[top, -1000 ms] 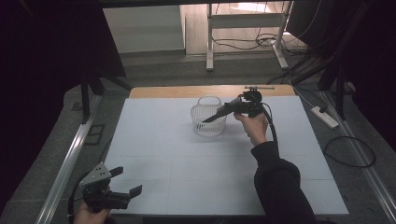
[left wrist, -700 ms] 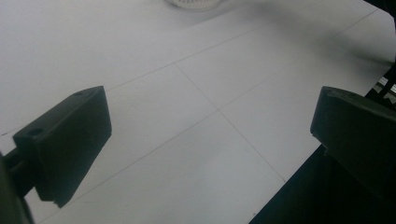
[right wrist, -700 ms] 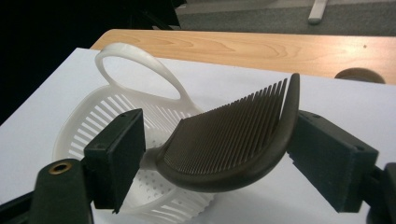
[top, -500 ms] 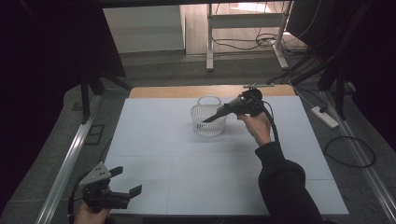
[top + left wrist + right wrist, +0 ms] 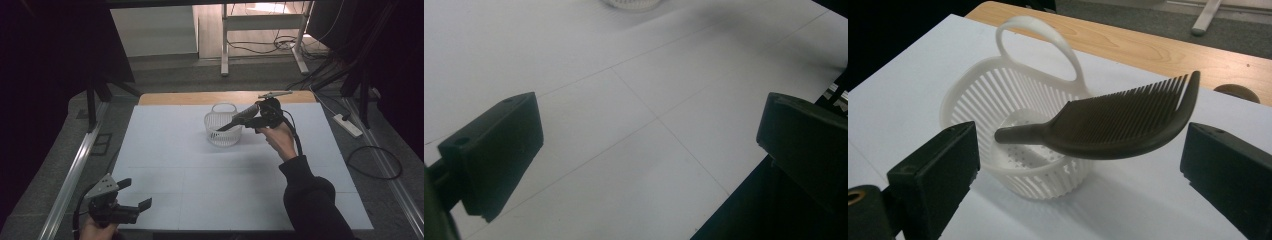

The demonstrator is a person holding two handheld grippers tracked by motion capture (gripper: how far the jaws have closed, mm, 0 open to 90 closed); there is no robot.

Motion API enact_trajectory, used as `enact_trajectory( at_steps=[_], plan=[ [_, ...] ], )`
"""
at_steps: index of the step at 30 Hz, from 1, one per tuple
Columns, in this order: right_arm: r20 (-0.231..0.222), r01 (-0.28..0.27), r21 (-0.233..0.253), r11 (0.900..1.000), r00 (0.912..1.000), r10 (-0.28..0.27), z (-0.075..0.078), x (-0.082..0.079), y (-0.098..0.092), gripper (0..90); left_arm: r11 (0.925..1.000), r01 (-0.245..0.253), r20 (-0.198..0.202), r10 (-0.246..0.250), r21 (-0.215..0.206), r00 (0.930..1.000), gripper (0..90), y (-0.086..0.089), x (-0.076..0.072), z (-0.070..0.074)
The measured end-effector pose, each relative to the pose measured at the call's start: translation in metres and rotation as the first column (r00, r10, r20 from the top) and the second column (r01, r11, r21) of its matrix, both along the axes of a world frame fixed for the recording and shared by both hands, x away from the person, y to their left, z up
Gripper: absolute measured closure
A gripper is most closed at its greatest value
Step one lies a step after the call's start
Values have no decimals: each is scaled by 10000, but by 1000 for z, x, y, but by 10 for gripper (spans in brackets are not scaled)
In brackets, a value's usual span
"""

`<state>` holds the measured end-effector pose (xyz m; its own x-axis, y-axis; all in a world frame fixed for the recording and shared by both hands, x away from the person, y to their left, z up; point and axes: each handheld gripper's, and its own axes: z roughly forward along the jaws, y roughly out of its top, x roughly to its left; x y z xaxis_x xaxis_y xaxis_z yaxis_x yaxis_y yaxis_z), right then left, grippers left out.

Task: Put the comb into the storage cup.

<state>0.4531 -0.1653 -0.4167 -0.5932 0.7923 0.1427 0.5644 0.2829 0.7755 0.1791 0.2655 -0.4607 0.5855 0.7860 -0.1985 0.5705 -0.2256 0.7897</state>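
A white slotted basket (image 5: 223,130) with a loop handle stands on the white table sheet (image 5: 165,150), toward the back. A dark comb (image 5: 1118,125) lies tilted over the basket (image 5: 1013,125), its handle end above the opening and its teeth pointing up. Whether the comb (image 5: 239,118) rests on the rim or hangs free, I cannot tell. My right gripper (image 5: 1083,150) is open, its jaws wide apart on either side of the comb and not touching it. My left gripper (image 5: 136,193) is open and empty, low over the table's near left corner.
A wooden strip (image 5: 200,97) borders the table's far edge. Metal rails (image 5: 75,170) run along both sides. A power strip (image 5: 347,125) and cables lie on the floor at the right. In the left gripper view the near table edge (image 5: 734,195) drops into darkness.
The right gripper has stayed at the basket with the comb, shifting only slightly. The left gripper has not moved.
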Motion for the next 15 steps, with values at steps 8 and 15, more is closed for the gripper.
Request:
enact_trajectory(
  at_steps=[8,15],
  plan=[
    [144,-216,-222,9995,9997,220,-4,-8,1,10,10000,8,-10,-8,-25,10000,0,0,0,0],
    [245,-182,-302,9994,9995,189,-3,-12,-3,8,10000,13,-3,-13,-27,10000,0,0,0,0]
  ],
)
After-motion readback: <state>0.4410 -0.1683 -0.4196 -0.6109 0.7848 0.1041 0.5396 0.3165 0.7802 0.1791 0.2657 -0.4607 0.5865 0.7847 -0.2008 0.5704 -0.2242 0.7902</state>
